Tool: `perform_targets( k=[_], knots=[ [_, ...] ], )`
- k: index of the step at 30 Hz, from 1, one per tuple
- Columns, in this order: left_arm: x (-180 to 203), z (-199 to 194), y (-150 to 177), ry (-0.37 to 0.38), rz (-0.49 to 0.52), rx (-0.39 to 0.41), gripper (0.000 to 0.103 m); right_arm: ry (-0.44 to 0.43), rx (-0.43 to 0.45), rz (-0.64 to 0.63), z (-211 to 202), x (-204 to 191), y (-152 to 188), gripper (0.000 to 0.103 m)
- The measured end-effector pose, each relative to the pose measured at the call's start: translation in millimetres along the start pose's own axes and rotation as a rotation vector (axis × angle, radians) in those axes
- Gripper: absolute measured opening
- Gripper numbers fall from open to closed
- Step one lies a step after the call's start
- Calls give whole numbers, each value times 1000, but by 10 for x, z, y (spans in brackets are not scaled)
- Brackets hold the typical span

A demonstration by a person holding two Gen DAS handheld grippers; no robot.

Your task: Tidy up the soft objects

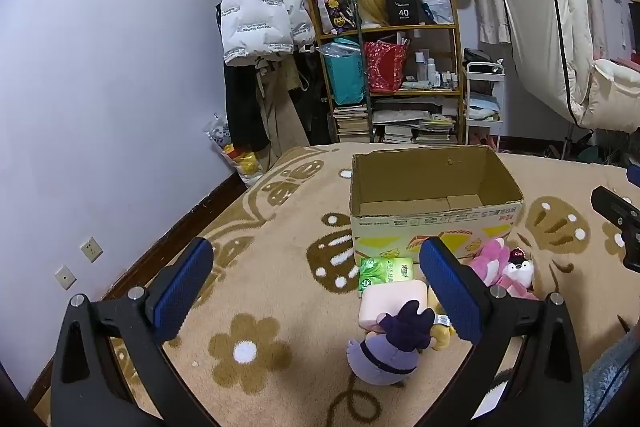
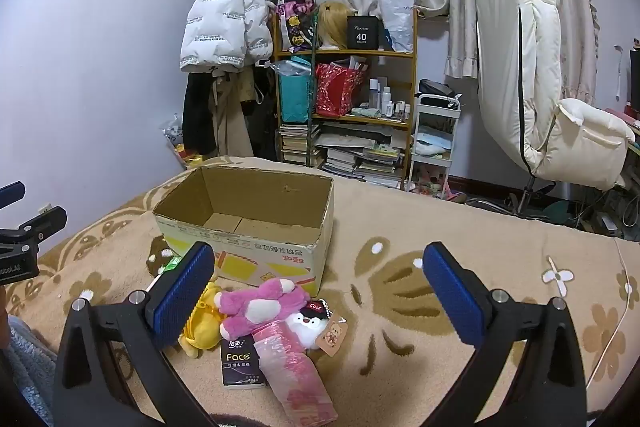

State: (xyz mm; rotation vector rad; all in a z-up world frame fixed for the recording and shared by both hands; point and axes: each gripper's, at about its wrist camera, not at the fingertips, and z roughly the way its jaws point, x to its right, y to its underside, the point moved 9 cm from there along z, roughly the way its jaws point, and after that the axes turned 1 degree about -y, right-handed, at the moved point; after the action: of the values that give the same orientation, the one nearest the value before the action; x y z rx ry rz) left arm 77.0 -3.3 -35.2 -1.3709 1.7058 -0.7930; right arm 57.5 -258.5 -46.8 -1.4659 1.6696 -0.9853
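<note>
An open empty cardboard box [image 1: 436,215] stands on the bed; it also shows in the right wrist view [image 2: 248,239]. In front of it lie a purple-dressed doll [image 1: 386,351], a pink pack [image 1: 394,301], a green tissue pack [image 1: 384,269], a pink plush [image 2: 256,305], a penguin plush [image 2: 312,327], a yellow plush [image 2: 202,323], a black Face tissue pack [image 2: 240,361] and a pink wrapped pack [image 2: 292,375]. My left gripper [image 1: 316,287] is open and empty above the doll. My right gripper [image 2: 320,291] is open and empty above the pink plush.
The bed has a beige flower-patterned blanket [image 1: 256,307]. The wall [image 1: 100,87] runs along its left. Behind stand a cluttered shelf [image 1: 396,67], hanging coats [image 1: 260,7], a white cart [image 2: 434,135] and a cream chair [image 2: 532,87].
</note>
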Motion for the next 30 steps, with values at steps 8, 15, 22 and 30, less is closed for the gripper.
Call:
perform_targets(
  k=[8,15,22,30],
  knots=[
    [3,-3,-5,-2,2,2,102,1,-2,-1,8,4,4,103],
    [0,2,8,-2,4,4,102,0,-2,0,9,4,5,103],
    [6,-2,5,-2,4,6,102,0,-3,0,12,4,7,103],
    [5,-1,6,-2,4,5,102,1,-5,2,17,5,13,103]
  ],
)
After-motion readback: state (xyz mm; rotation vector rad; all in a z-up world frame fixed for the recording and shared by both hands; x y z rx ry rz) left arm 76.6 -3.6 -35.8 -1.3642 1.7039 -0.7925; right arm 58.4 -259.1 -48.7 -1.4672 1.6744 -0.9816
